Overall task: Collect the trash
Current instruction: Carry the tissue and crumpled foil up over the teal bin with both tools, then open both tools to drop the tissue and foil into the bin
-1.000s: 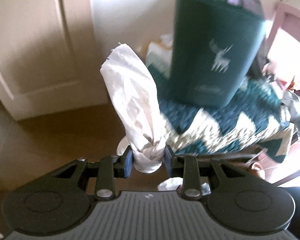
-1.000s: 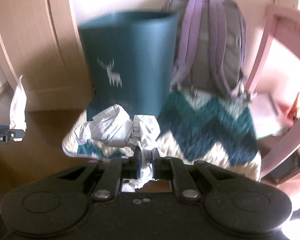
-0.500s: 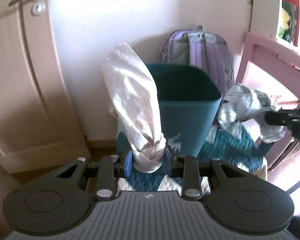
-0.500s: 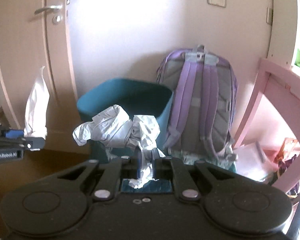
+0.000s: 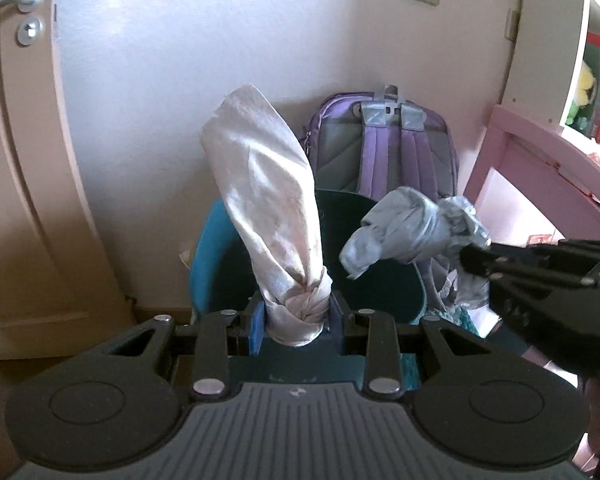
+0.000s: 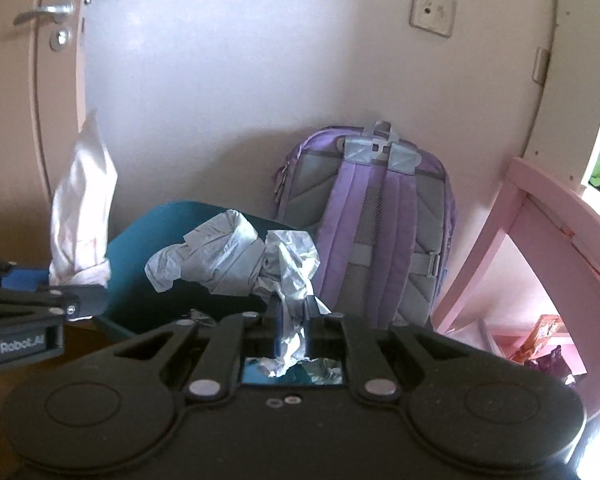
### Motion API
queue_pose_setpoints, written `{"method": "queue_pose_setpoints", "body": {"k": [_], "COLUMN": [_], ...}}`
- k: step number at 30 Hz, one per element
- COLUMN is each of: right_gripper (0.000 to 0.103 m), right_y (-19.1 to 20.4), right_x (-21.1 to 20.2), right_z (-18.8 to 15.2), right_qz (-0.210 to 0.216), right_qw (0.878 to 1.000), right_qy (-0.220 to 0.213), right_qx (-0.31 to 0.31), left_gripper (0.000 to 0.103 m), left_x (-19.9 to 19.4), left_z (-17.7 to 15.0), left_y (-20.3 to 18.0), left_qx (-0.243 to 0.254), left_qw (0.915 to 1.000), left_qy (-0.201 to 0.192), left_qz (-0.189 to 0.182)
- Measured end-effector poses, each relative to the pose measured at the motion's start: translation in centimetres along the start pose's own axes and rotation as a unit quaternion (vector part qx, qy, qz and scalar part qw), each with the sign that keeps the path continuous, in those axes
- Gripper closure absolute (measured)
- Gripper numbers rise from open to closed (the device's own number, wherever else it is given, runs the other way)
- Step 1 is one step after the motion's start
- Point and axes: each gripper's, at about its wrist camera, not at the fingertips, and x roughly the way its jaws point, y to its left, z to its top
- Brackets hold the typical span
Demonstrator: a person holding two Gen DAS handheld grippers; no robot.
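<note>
The left claw (image 5: 296,320) pinches a white tissue (image 5: 274,220) upright over the teal bin (image 5: 216,264); the right claw (image 5: 476,260) holds grey paper (image 5: 408,232) beside it.

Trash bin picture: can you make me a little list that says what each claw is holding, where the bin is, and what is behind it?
left gripper: jaws shut on a twisted white paper napkin
right gripper: jaws shut on a crumpled grey plastic bag
bin: teal trash bin, open top, below both pieces of trash
behind bin: purple backpack against the wall
trash dropped: not yet
</note>
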Motion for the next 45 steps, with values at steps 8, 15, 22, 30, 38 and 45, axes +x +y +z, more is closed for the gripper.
{"method": "queue_pose_setpoints", "body": {"k": [8, 15, 22, 30, 38, 45], "right_gripper": [0.094, 0.092, 0.086, 0.076, 0.071, 0.07], "right_y": [1.5, 2.2, 2.2, 1.6, 1.5, 1.4], "right_x": [4.8, 7.6, 9.3, 9.3, 7.1, 3.6], "right_z": [1.1, 0.8, 0.2, -0.2, 0.2, 0.2], "right_qz": [0.011, 0.027, 0.042, 0.055, 0.057, 0.064], "right_qw": [0.999, 0.997, 0.996, 0.995, 0.997, 0.997], "right_qy": [0.029, 0.051, 0.069, 0.069, 0.045, 0.032], "right_qx": [-0.029, -0.042, -0.042, -0.038, -0.031, -0.02], "left_gripper": [0.072, 0.071, 0.071, 0.053, 0.045, 0.044], "left_x": [6.2, 10.0, 12.7, 14.5, 12.3, 7.8], "left_z": [1.1, 0.9, 0.2, 0.3, 0.0, 0.0], "left_y": [0.6, 1.2, 0.9, 0.4, 0.5, -0.6], "left_qx": [-0.016, -0.022, -0.021, -0.016, -0.012, 0.006], "left_qw": [0.9989, 0.9969, 0.9945, 0.9929, 0.9949, 0.9971], "left_qy": [0.042, 0.072, 0.1, 0.115, 0.098, 0.073], "left_qz": [0.011, 0.022, 0.021, 0.021, 0.02, 0.017]}}
